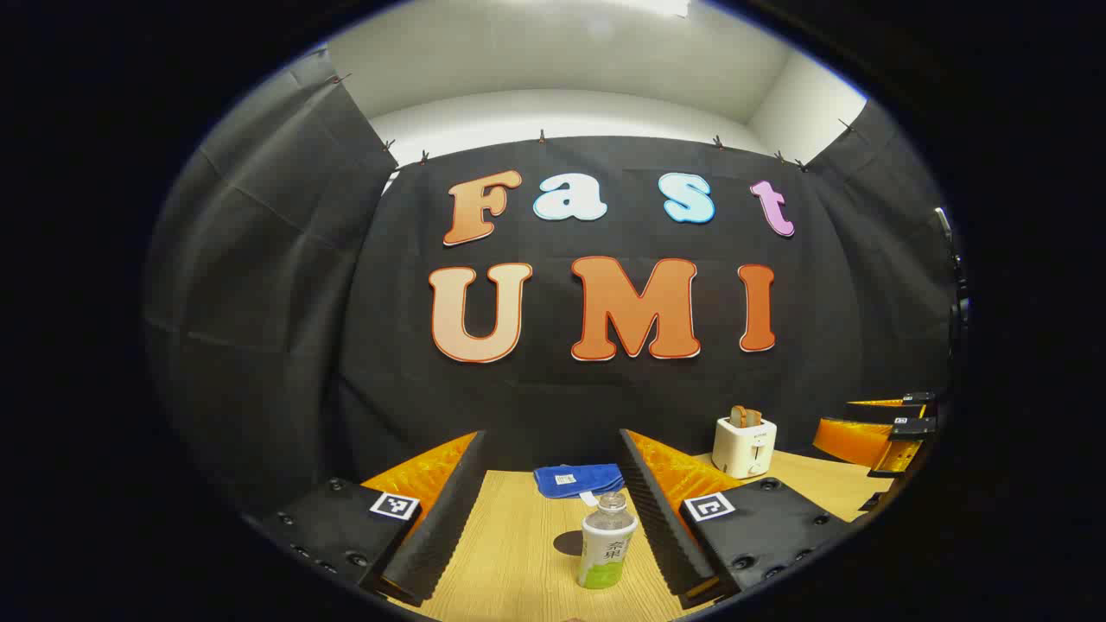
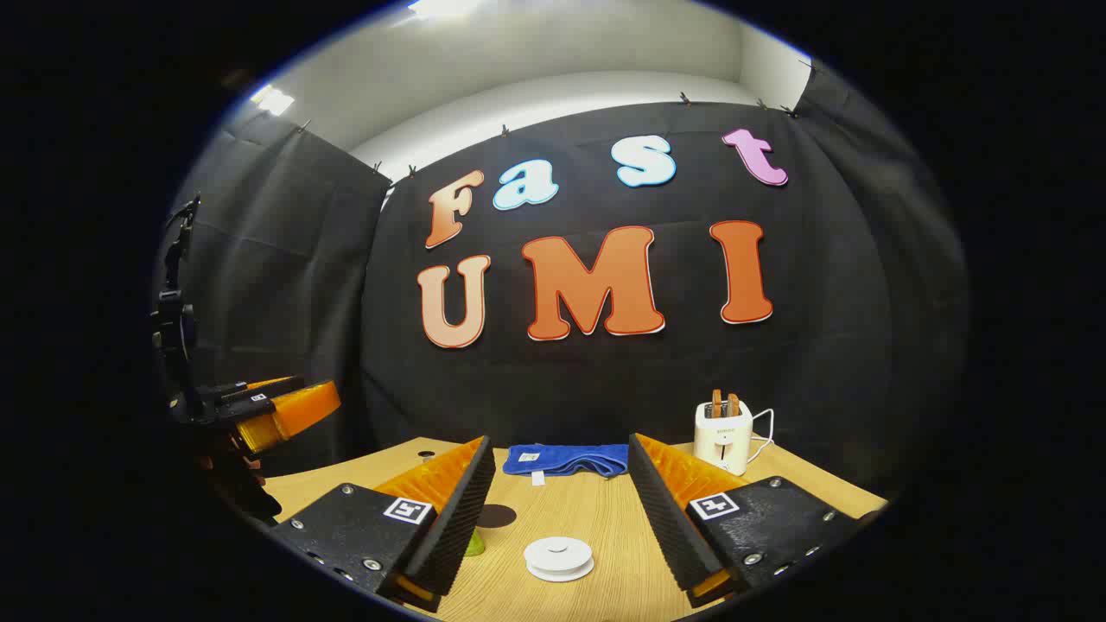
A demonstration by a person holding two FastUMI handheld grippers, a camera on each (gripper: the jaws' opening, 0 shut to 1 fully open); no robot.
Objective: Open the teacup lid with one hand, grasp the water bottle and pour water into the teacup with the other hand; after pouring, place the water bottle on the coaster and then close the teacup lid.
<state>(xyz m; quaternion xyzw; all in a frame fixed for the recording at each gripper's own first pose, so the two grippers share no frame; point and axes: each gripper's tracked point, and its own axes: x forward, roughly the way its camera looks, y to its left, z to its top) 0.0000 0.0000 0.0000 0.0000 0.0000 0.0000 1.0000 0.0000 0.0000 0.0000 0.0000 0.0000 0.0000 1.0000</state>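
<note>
A clear water bottle (image 1: 607, 540) with a green and white label stands upright on the wooden table (image 1: 518, 553). It sits between the fingers of my open left gripper (image 1: 551, 447), close to the right finger, and neither finger touches it. A dark round coaster (image 1: 568, 542) lies just behind it to the left. In the right gripper view, the white teacup (image 2: 559, 557) with its lid on sits low between the fingers of my open right gripper (image 2: 562, 445), untouched. The coaster (image 2: 496, 516) lies to its left, and a green sliver of the bottle (image 2: 474, 544) peeks past the left finger.
A folded blue cloth (image 1: 577, 478) (image 2: 566, 459) lies at the table's back edge. A white toaster (image 1: 744, 445) (image 2: 724, 434) holding bread stands at the back right. The other gripper (image 1: 886, 429) hovers far right, and the left one (image 2: 272, 404) appears far left, held by a hand.
</note>
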